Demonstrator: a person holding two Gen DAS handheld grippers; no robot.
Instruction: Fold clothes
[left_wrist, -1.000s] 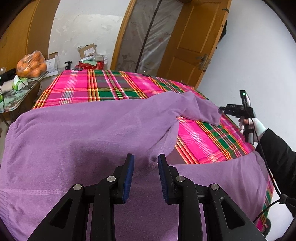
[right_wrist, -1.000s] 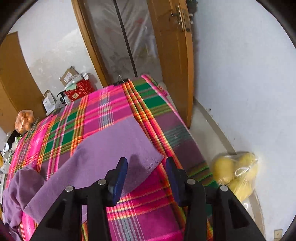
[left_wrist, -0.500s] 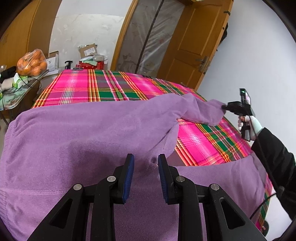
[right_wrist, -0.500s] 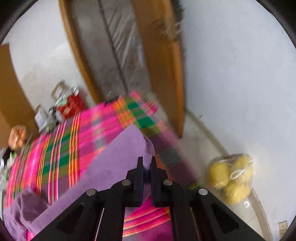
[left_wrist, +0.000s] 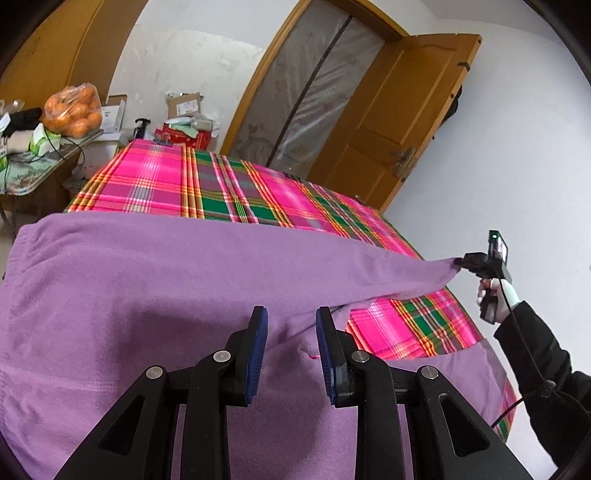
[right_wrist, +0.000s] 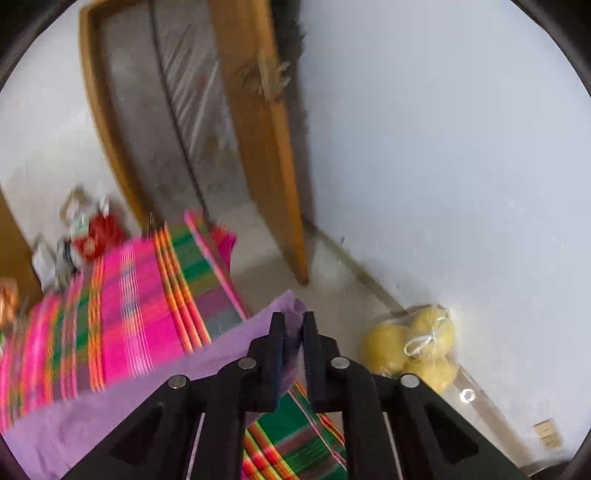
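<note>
Left gripper (left_wrist: 291, 332) jaws apart, right gripper (right_wrist: 293, 325) clamped

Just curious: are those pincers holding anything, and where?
The right gripper pinches the purple garment's sleeve end. The left gripper is open, holding nothing.

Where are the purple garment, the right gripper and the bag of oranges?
purple garment (left_wrist: 155, 288): left wrist view, broad body.
right gripper (right_wrist: 293, 332): right wrist view, between fingertips.
bag of oranges (left_wrist: 74, 110): left wrist view, bag's middle.

Garment (left_wrist: 155, 280) on bed (left_wrist: 236, 192); fruit bag (right_wrist: 413, 347) on floor R.
</note>
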